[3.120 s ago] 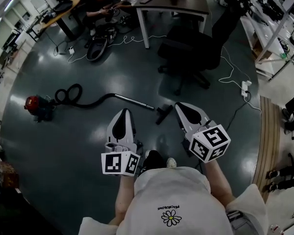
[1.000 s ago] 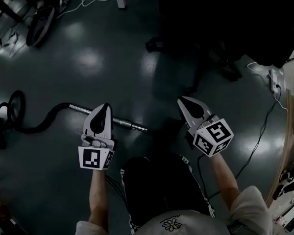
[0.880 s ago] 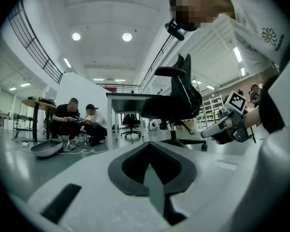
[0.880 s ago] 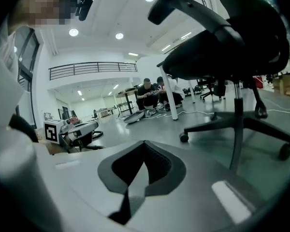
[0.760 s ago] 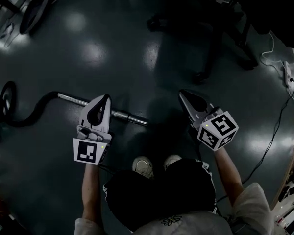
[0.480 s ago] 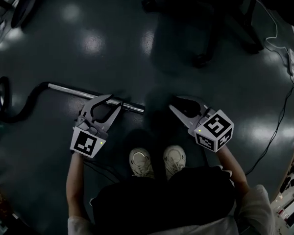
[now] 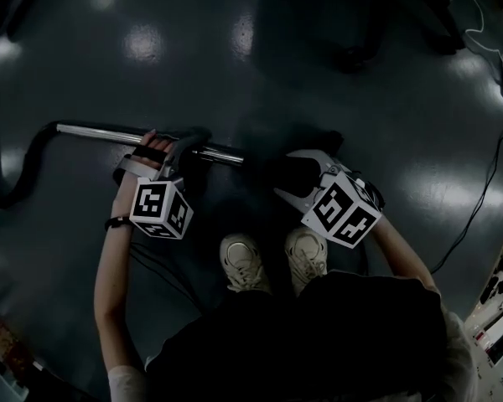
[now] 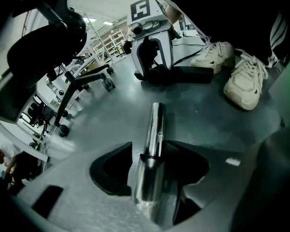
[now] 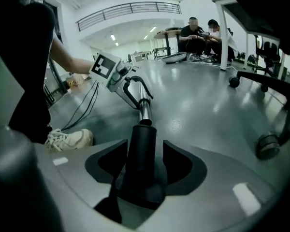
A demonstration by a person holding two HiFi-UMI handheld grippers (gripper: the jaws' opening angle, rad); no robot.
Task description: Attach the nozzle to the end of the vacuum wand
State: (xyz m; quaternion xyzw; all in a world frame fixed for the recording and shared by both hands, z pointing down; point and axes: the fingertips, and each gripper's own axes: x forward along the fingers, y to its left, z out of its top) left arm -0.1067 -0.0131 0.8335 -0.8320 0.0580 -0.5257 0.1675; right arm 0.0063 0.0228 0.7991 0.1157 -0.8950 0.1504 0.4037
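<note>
My left gripper [image 7: 174, 151] straddles the wand [image 8: 153, 129], its jaws just spread wide and not pinching, ready to steady it. The wand lies flat on the floor [image 7: 235, 57], long axis left to right, free end pointing right at the nozzle [image 9: 140, 149]. My right gripper [image 7: 295, 177] straddles the nozzle's neck, its jaws likewise just opened and unclamped.

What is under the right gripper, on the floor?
The black nozzle lies there, its neck between the jaws of the right gripper, which have just been opening and do not press it. The nozzle's wide end is covered by the gripper.
</note>
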